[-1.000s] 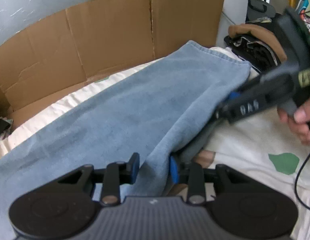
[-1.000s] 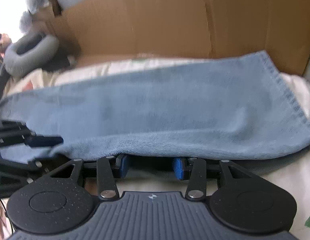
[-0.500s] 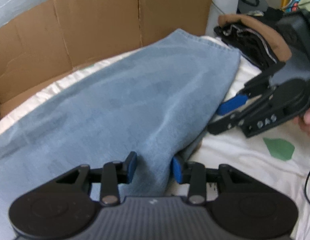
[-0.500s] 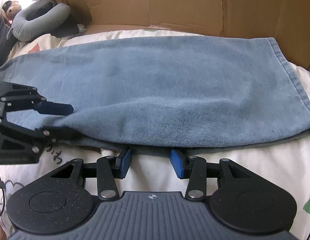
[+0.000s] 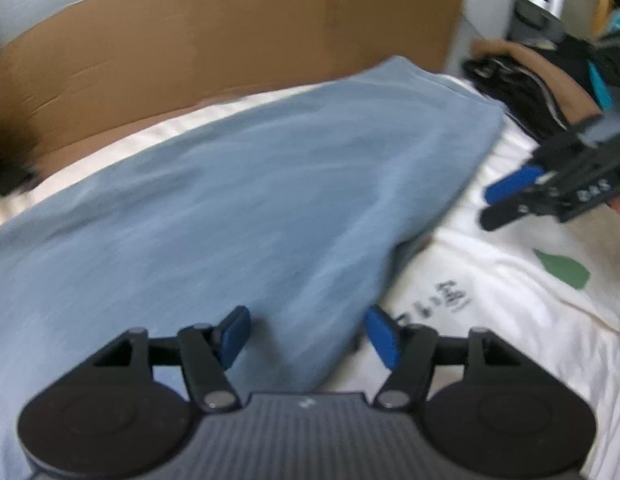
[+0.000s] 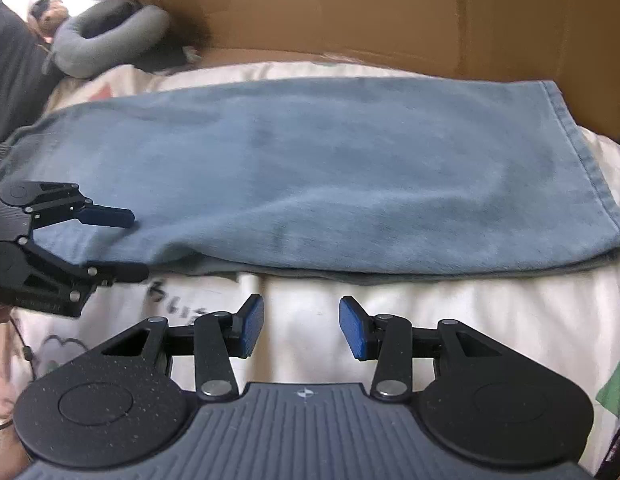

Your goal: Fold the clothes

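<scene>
**Blue jeans lie folded on the bed, both grippers let go**

The left wrist view is blurry, so small things there are hard to make out. The pile of dark clothes [image 5: 522,76] at the far right is smeared and partly cut off by the edge. Black writing on the bed sheet [image 5: 490,292] is too fuzzy to read. In the right wrist view, the top left corner is very bright, and a small brown thing behind the gray neck pillow [image 6: 109,38] cannot be made out. The under layer of the jeans [image 6: 310,168] is mostly hidden; only a thin dark strip peeks out along the near edge.

The jeans lie flat across the white bed, folded over long-ways, with a brown cardboard wall [image 6: 390,12] standing right behind them.

The left gripper [image 5: 307,334] is opening its fingers. The near edge of the jeans sits between them, but the blue pads do not press on the cloth.

The right gripper [image 6: 301,330] has its fingers about half open with nothing between them. It hovers over the bare sheet just beside the near edge of the jeans, not touching them.
</scene>
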### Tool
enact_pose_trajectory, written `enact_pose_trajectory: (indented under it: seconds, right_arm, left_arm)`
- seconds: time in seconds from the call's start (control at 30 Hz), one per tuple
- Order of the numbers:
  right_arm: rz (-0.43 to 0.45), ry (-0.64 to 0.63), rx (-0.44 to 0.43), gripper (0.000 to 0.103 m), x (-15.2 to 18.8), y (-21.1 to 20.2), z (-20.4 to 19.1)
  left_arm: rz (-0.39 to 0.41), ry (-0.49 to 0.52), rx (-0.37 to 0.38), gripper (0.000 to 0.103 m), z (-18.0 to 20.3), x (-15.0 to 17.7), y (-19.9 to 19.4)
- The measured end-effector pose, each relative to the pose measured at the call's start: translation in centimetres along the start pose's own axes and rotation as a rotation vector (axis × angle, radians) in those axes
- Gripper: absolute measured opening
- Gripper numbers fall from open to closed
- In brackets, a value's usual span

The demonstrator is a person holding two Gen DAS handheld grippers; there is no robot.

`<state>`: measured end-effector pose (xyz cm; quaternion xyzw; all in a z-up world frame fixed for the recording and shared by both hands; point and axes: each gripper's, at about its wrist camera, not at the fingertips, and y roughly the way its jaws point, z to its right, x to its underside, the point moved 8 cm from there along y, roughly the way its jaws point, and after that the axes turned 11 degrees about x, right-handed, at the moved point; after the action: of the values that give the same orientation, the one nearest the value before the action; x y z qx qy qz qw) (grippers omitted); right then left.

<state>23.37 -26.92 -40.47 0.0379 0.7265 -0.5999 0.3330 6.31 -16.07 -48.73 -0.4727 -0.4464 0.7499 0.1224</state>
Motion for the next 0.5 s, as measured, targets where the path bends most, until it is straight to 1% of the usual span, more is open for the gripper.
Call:
enact_pose_trajectory:
  seconds: [0.17,0.23,0.33,0.37,0.5]
  right_arm:
    - [0.006,-0.035,-0.063,0.049,-0.4,-0.3,-2.1]
    - [-0.002,-0.061,-0.086,0.049,-0.4,0.0,-3.3]
    - [-0.015,-0.103,-0.122,0.049,-0.4,0.3,-5.1]
    - [-0.022,-0.124,-0.135,0.049,-0.3,0.3,-5.7]
    - [-0.042,-0.225,-0.170,0.049,0.0,0.3,-8.4]
  left_arm:
    - [0.009,-0.069,-0.136,0.074,-1.9,2.0,-2.8]
    - [0.012,-0.096,-0.169,0.075,-2.4,2.7,-3.8]
    - [0.022,-0.104,-0.218,0.084,-2.9,3.6,-5.0]
    - [0.025,-0.105,-0.234,0.085,-3.0,4.0,-5.3]
    - [0.001,-0.150,-0.283,0.086,-4.0,6.0,-6.0]
